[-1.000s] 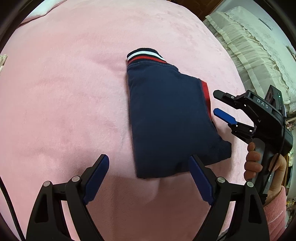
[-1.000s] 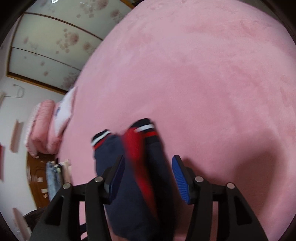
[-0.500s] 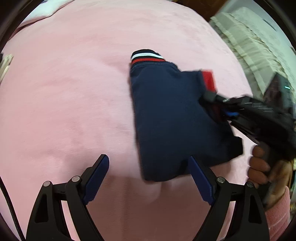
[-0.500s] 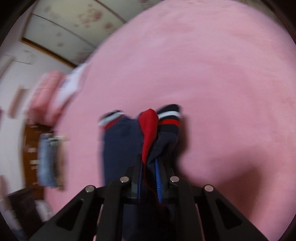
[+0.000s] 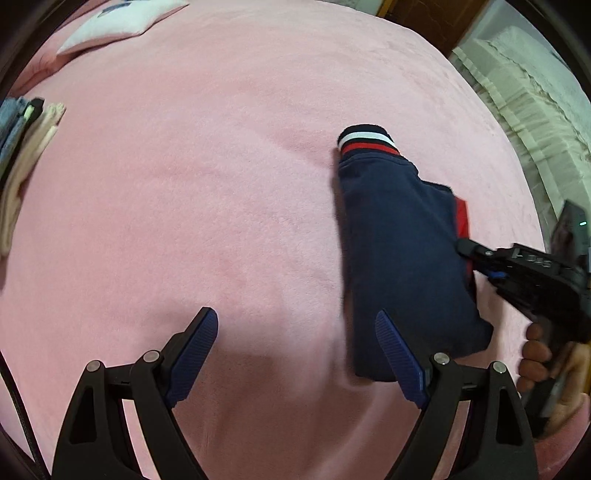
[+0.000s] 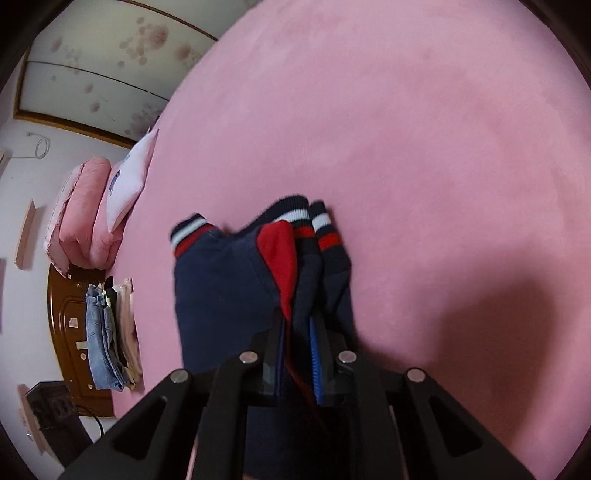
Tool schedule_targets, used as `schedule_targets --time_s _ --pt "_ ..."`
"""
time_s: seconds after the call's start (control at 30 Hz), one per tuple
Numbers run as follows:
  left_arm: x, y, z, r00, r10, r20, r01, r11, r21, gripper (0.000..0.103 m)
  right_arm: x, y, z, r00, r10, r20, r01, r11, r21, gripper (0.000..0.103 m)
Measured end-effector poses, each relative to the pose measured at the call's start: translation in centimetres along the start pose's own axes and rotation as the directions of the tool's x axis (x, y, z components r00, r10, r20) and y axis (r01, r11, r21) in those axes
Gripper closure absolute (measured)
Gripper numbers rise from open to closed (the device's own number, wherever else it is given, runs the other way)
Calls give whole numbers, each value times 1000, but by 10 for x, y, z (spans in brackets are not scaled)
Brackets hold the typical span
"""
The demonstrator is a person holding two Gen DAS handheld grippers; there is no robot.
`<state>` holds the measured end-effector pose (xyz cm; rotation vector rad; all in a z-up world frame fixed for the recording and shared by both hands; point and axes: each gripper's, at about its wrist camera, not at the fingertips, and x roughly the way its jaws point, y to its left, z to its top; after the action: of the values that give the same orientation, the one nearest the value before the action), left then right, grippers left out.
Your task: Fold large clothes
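Note:
A folded navy garment (image 5: 399, 243) with red panels and red-white striped cuffs lies on the pink bed cover (image 5: 184, 203). My left gripper (image 5: 295, 350) is open and empty, just left of the garment's near end. My right gripper (image 6: 297, 325) is shut on the garment (image 6: 221, 288) at its right edge, its pads pinching the navy and red layers. It also shows in the left wrist view (image 5: 469, 254), held by a hand at the garment's right side.
A stack of folded clothes (image 5: 22, 147) lies at the bed's left edge, also in the right wrist view (image 6: 107, 332). A white pillow (image 5: 118, 22) lies at the head. A pink quilt roll (image 6: 81, 214) and lace curtain (image 5: 535, 103) border the bed.
My right gripper moved onto the garment's right edge and shut on it, bunching the layers. The left gripper stayed open and drifted left, so the garment now sits right of it.

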<state>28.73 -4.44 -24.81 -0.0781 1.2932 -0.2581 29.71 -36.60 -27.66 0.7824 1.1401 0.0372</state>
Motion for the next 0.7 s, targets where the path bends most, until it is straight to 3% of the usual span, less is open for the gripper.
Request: schedule_targets --time_s 0.13,0.2,0.27,0.3,0.37,0.4,0.5,0.53,0.57,0.6,0.63,0.67,0.7 --pt "6 -9 4 1000 -22 -5 22 999 36 17 -5 -2 -11 996 -88 2 88 995 -45 93" --pt "11 -14 8 1000 -23 -12 24 998 55 17 0 3 -12 984 -179 7 179 978 -104 89" --pt "13 -23 13 1000 -2 -6 3 995 96 17 -10 10 -12 969 -237 65 244 955 -170 58" --pt "13 -28 16 1000 13 5 -14 993 121 17 -19 17 -13 965 -238 107 255 948 -193 58" --pt "11 -35 19 999 31 32 -35 986 166 17 -41 27 -16 964 -174 203 220 948 -231 58" --pt "10 -39 22 998 30 47 -38 981 191 17 -47 30 -17 971 -105 215 156 959 -236 58" --pt "15 -46 34 1000 1 22 -6 978 207 21 -35 37 -17 989 92 116 -65 974 -219 58" --pt "18 -47 35 1000 -24 -3 24 979 203 38 -24 38 -17 990 127 52 -114 972 -206 61" --pt "22 -48 35 999 -42 -26 46 979 197 66 -10 39 -19 991 134 -9 -133 969 -207 77" --pt "30 -51 33 996 -52 -72 65 981 181 74 1 40 -22 992 119 -43 -125 969 -212 91" --pt "42 -54 31 989 -57 -134 78 984 160 80 20 42 -25 994 52 -98 -72 974 -214 103" --pt "48 -56 29 988 -35 -153 60 984 168 80 33 37 -26 993 7 -120 -32 978 -206 103" --pt "50 -58 28 989 -6 -146 34 980 194 80 34 32 -26 994 14 -108 -34 982 -185 103"
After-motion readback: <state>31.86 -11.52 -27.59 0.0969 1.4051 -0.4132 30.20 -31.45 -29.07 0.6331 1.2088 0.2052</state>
